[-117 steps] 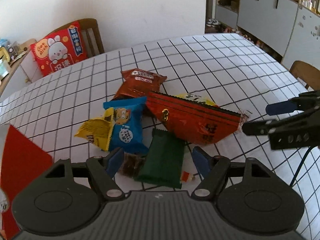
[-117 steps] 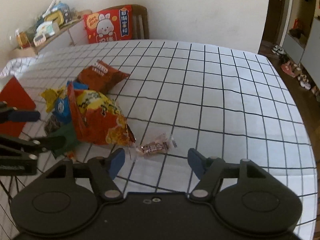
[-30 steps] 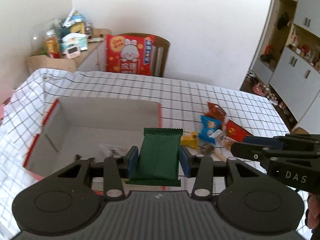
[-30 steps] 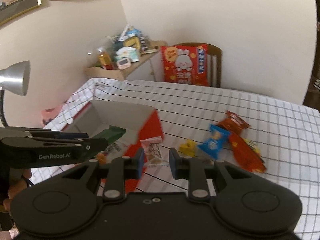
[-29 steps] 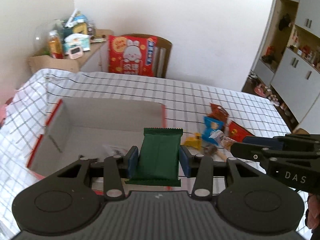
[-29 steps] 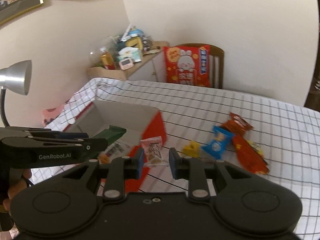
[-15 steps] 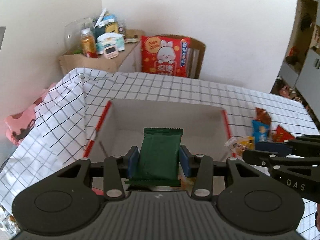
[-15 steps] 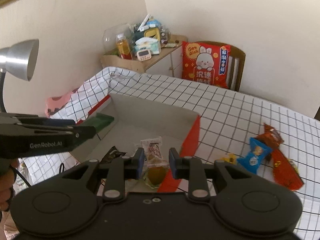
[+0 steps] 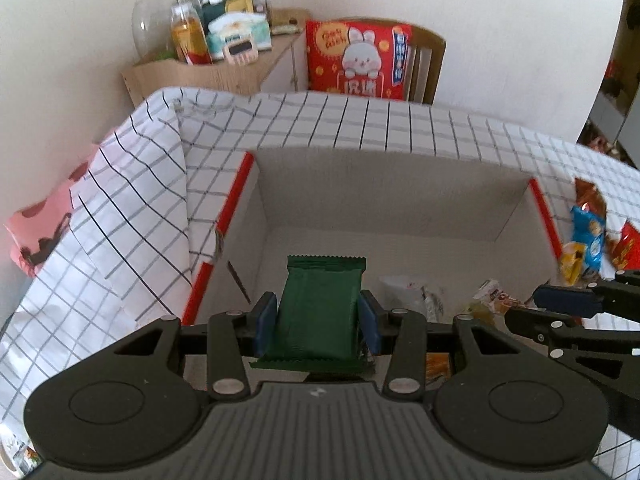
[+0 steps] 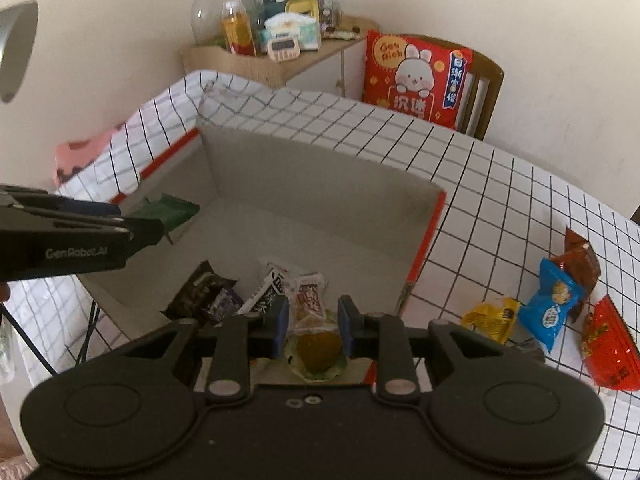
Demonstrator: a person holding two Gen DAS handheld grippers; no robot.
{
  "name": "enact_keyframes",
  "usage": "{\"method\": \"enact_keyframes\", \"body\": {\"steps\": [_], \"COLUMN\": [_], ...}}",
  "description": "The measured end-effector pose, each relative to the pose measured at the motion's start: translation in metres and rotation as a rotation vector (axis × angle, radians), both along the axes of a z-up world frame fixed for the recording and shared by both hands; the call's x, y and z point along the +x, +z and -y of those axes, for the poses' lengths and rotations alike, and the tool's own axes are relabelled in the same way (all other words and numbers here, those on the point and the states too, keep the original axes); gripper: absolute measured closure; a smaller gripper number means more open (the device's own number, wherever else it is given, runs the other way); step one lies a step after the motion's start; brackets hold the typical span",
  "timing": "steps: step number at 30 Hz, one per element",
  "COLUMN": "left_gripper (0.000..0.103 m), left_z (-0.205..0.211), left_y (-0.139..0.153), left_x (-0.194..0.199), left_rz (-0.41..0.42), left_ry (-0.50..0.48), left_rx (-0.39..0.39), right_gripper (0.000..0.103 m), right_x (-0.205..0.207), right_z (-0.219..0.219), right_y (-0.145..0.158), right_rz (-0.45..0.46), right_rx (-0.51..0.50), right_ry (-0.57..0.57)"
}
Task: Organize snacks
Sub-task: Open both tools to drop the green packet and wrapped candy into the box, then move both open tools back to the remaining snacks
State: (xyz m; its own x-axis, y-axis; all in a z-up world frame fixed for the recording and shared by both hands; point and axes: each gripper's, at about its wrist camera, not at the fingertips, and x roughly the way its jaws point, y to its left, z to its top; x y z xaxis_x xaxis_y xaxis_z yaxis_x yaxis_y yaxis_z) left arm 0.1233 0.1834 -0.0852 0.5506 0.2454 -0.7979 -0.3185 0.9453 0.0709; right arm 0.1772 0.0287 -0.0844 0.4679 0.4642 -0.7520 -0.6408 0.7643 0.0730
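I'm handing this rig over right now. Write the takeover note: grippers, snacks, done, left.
Left gripper: shut on the green pack, over the box.
Right gripper: shut on a small clear-wrapped snack, also over the box.
Done: a few small packets lie on the box floor.
Left: release both held snacks into the box, then fetch the yellow pack, blue pack, brown pack and red bag lying on the checked tablecloth right of the box.
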Motion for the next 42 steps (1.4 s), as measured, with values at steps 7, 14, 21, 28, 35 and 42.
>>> {"method": "enact_keyframes", "body": {"steps": [7, 14, 21, 28, 35, 42], "left_gripper": [0.06, 0.059, 0.059, 0.049, 0.049, 0.046], "left_z": [0.003, 0.007, 0.008, 0.007, 0.016, 0.035], "left_y": [-0.024, -0.035, -0.036, -0.022, -0.001, 0.024], "left_x": [0.009, 0.011, 0.006, -0.005, -0.021, -0.036], "left_rz": [-0.065, -0.108, -0.107, -0.053, 0.003, 0.069], "left_ry": [-0.014, -0.033, -0.027, -0.027, -0.035, -0.06], "left_rx": [-0.007, -0.012, -0.031, -0.048, -0.052, -0.058], "right_gripper": [0.078, 0.076, 0.068, 0.059, 0.05, 0.039], "right_x": [0.002, 0.002, -0.001, -0.006, -0.015, -0.027], "right_z": [-0.011, -0.013, -0.009, 0.005, 0.023, 0.049], "right_y": [-0.015, -0.019, -0.015, -0.004, 0.014, 0.036], "right_rz": [-0.017, -0.035, -0.046, -0.048, -0.043, -0.016], "right_rx": [-0.052, -0.064, -0.052, -0.001, 0.068, 0.14], "right_ry": [0.004, 0.005, 0.005, -0.002, -0.005, -0.014]}}
